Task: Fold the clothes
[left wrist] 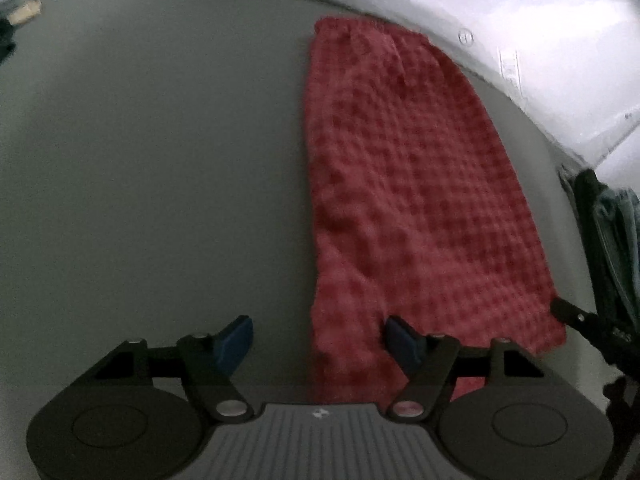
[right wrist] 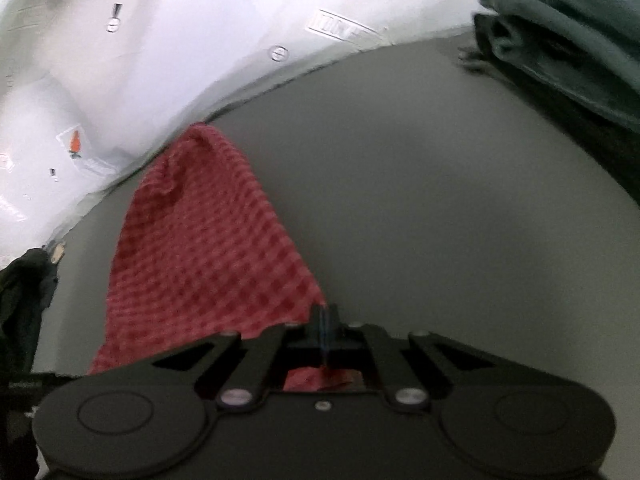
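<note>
The red checked cloth (left wrist: 416, 200) lies in a long strip on the grey table (left wrist: 160, 160), its near corner pinched in the closed right gripper (right wrist: 323, 320), the left gripper (left wrist: 318, 336) spread wide over its near edge, while only the right wrist view shows the heaped grey-green clothes (right wrist: 568, 32).

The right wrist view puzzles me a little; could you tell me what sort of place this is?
Probably a home laundry-folding spot: a red checked cloth spread on a plain grey surface, a pile of grey-green clothes waiting alongside, and a white wall behind.
</note>
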